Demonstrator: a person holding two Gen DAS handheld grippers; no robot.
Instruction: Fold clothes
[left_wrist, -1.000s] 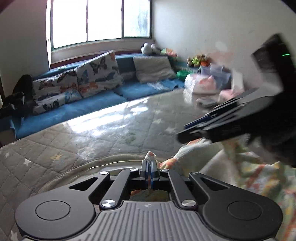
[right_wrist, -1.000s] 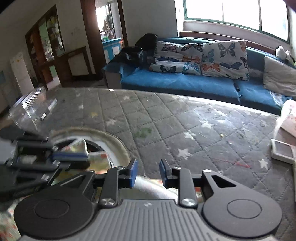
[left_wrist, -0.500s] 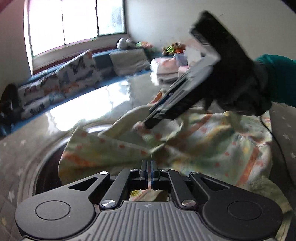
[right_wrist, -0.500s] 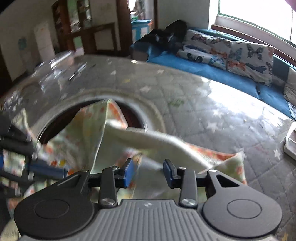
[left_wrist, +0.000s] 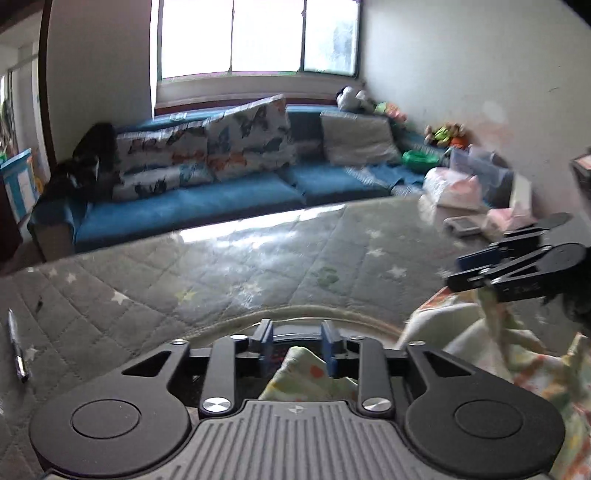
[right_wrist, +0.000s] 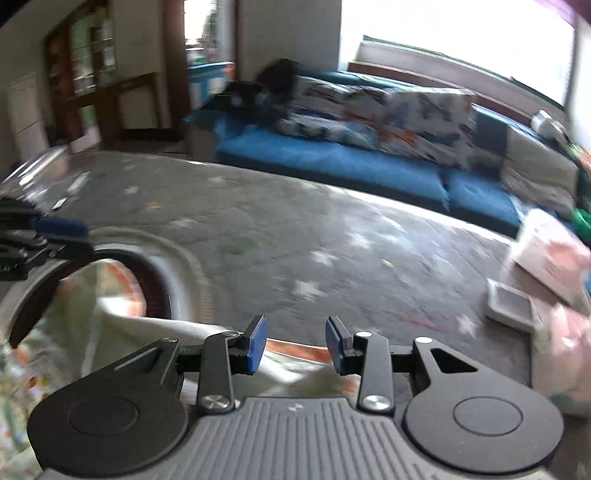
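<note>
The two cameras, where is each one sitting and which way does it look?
Left wrist: sits on the left gripper, faces the blue sofa and window; its open fingers and the right gripper show.
Right wrist: sits on the right gripper, faces the sofa and doorway; its open fingers show.
Shared: quilted mat, patterned cloth, sofa.

Garment (left_wrist: 491, 354) in basket (left_wrist: 325, 319) on mat (left_wrist: 229, 273), sofa (left_wrist: 207, 201) behind, pen (left_wrist: 16, 356) left

Star-quilted mattress (left_wrist: 258, 273) with pen (left_wrist: 16, 354), basket (right_wrist: 184, 266).
</note>
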